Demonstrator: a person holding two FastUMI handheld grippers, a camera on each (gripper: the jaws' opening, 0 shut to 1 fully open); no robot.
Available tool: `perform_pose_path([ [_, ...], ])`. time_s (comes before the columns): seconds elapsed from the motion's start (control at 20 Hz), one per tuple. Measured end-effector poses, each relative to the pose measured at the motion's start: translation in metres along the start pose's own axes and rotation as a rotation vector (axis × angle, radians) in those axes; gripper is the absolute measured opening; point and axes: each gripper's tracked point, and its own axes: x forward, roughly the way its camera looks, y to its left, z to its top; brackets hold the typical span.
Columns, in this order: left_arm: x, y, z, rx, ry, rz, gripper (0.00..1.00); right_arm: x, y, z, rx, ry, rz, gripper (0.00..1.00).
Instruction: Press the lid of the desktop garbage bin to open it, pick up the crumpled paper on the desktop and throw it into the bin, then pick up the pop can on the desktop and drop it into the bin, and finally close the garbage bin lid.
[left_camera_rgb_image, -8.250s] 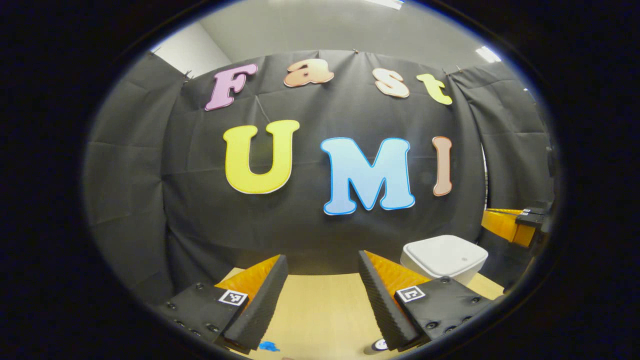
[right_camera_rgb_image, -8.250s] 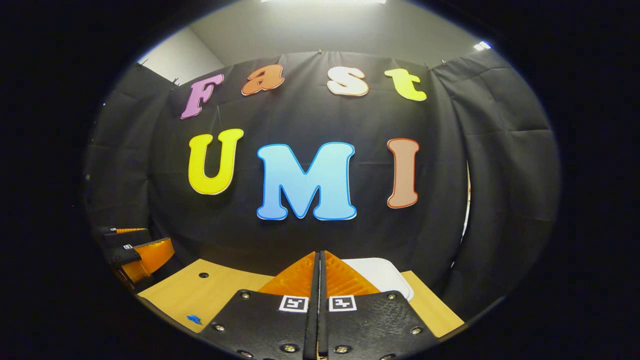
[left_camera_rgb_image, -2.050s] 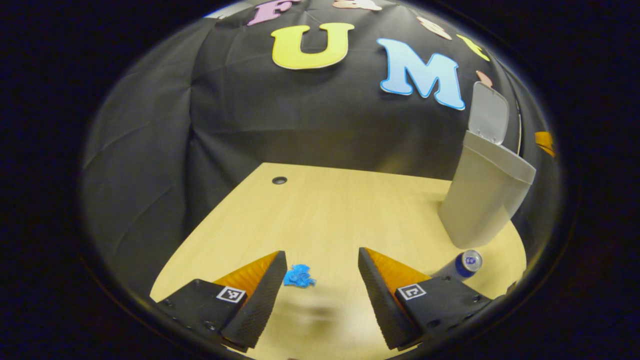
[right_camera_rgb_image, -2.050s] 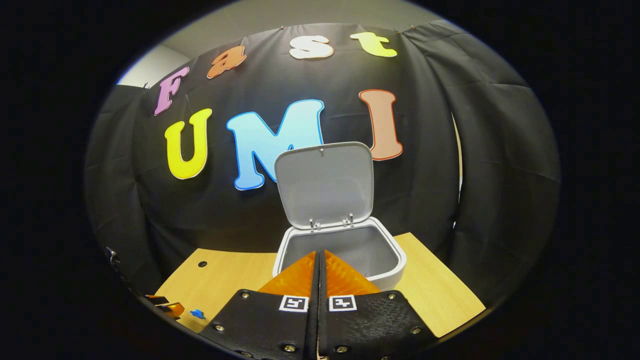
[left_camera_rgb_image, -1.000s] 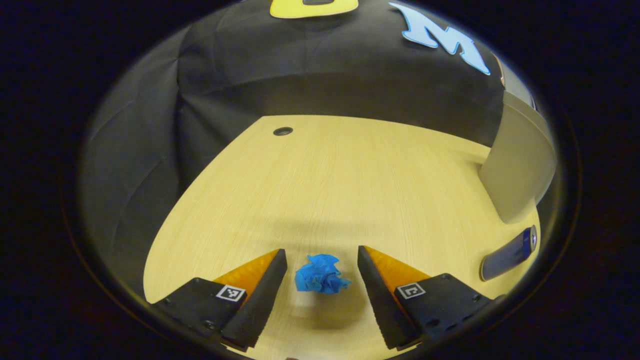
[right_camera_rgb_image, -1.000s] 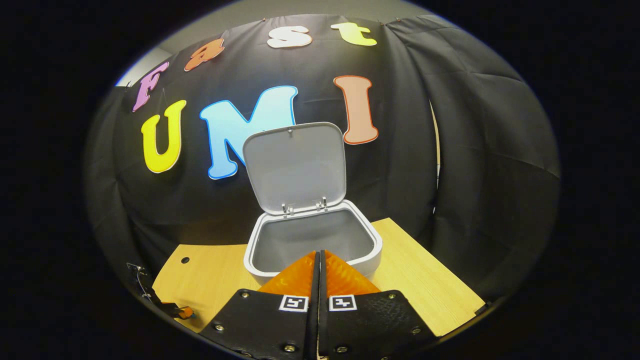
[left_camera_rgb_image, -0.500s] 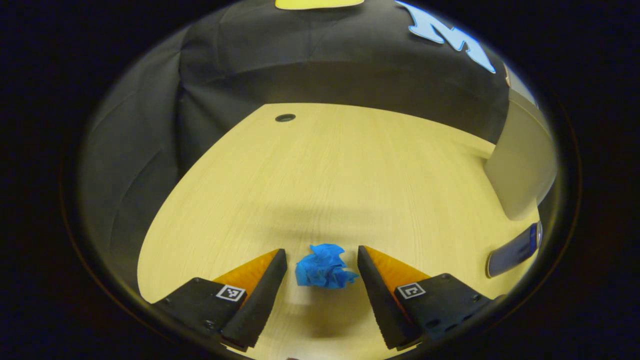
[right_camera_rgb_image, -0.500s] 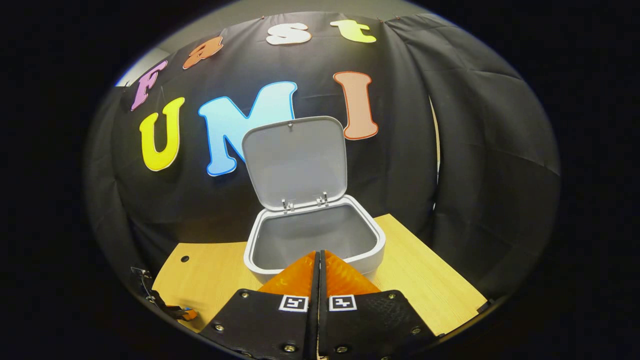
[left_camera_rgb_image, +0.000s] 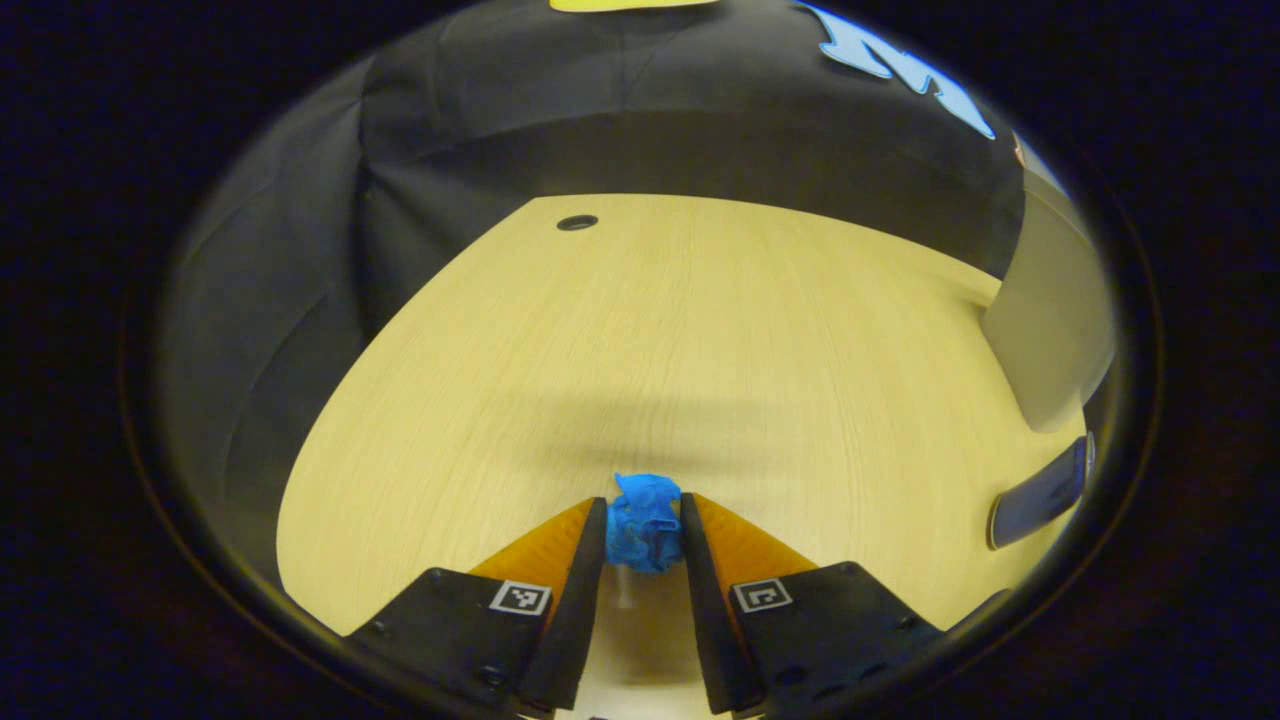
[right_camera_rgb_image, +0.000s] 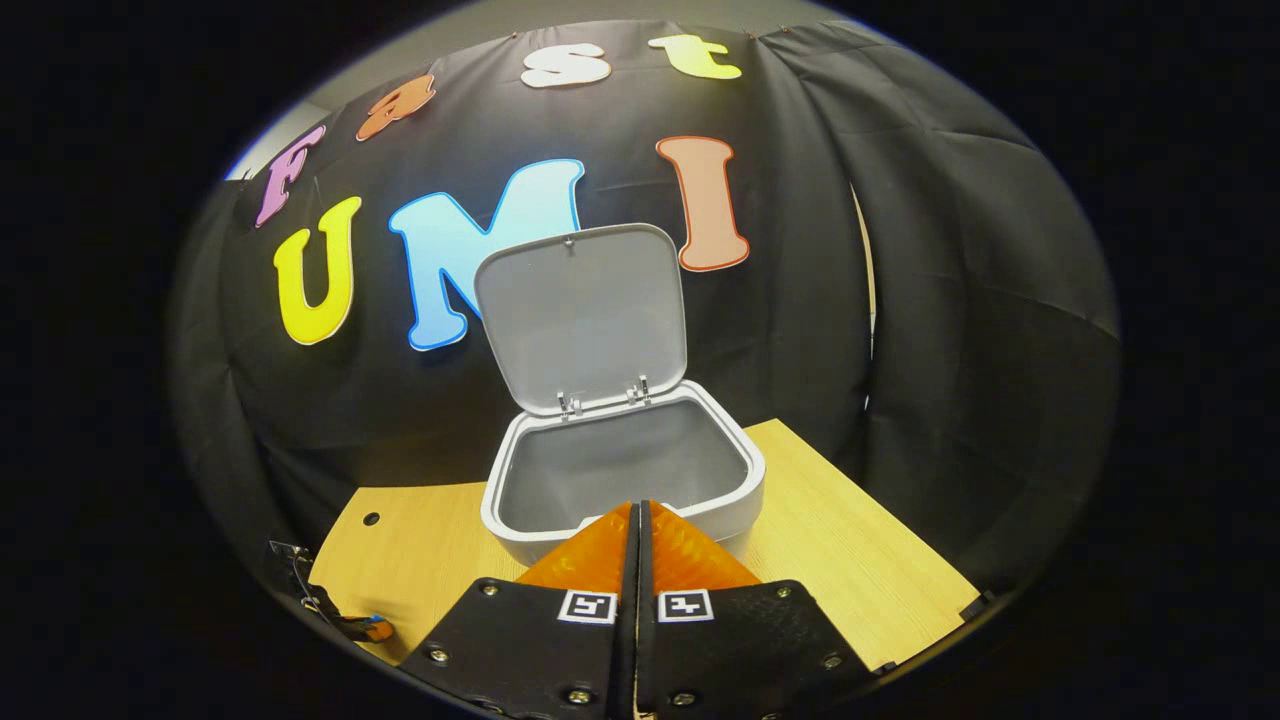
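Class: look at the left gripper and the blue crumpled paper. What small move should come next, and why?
Probably lift. The left gripper has its jaws pressed on both sides of the blue crumpled paper, which still sits on the desktop. The garbage bin already stands with its lid up, ready to receive it.

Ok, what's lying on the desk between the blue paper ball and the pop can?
Nothing: in the left gripper view bare desk separates the crumpled paper, held by the left gripper, from the pop can.

On the surface (left_camera_rgb_image: 700, 330) the crumpled paper (left_camera_rgb_image: 644, 508) sits between the left gripper (left_camera_rgb_image: 642, 525) fingers — bin (left_camera_rgb_image: 1050, 320) and pop can (left_camera_rgb_image: 1040, 492) far right, can nearer.
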Motion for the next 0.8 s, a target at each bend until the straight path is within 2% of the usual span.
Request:
perform_pose_path([
  [0.4,-0.002,0.001,0.089,-0.002,-0.013,0.021,0.52,0.000,-0.001,-0.002,0.003,0.004,0.000,0.01],
  [0.8,-0.024,-0.010,0.257,0.062,-0.141,0.028,0.52,0.001,0.002,-0.005,0.009,0.010,0.016,0.01],
])
